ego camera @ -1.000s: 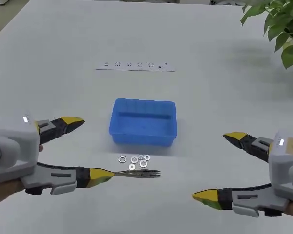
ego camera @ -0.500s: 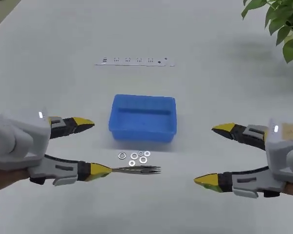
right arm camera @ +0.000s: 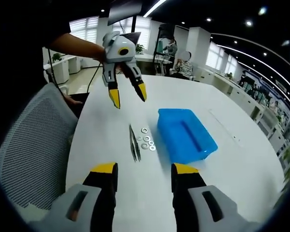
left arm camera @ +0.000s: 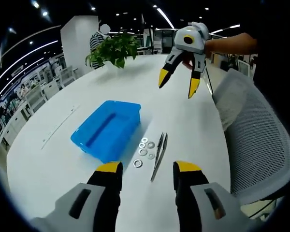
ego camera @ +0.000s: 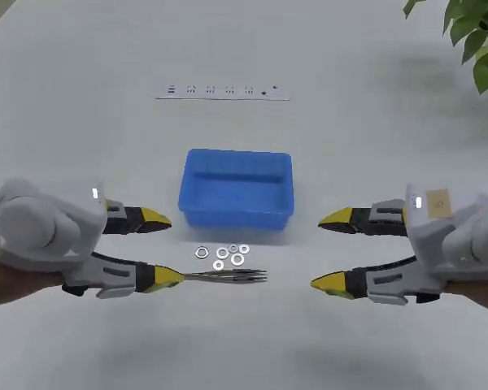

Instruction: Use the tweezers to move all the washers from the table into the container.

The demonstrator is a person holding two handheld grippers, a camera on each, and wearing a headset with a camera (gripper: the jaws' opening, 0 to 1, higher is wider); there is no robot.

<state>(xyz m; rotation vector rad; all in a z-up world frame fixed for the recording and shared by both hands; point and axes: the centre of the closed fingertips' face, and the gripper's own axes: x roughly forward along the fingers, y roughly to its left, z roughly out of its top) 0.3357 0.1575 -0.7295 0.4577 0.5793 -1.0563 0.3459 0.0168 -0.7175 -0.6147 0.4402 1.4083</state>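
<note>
Head view: the left claw (ego camera: 175, 248) is hovering at lower left of frame with jaws spread wide, gripping nothing. The right claw (ego camera: 315, 252) is hovering at lower right, also gaping wide and empty. The two claws are pointing at each other across the table (ego camera: 374, 122).

The tweezers (ego camera: 228, 277) are lying flat on the table at lower centre, tips pointing right. The left claw's lower jaw tip is overlapping their handle end in this view. In the left gripper view the tweezers (left arm camera: 159, 154) are lying ahead between the jaws of the left claw (left arm camera: 148, 168), apart from both.

The washers (ego camera: 224, 255), a small cluster, are sitting on the table just above the tweezers and just below the blue container (ego camera: 237, 188) at frame centre.

A white power strip (ego camera: 222, 91) is lying at upper centre and plant leaves (ego camera: 476, 41) are showing at upper right.
</note>
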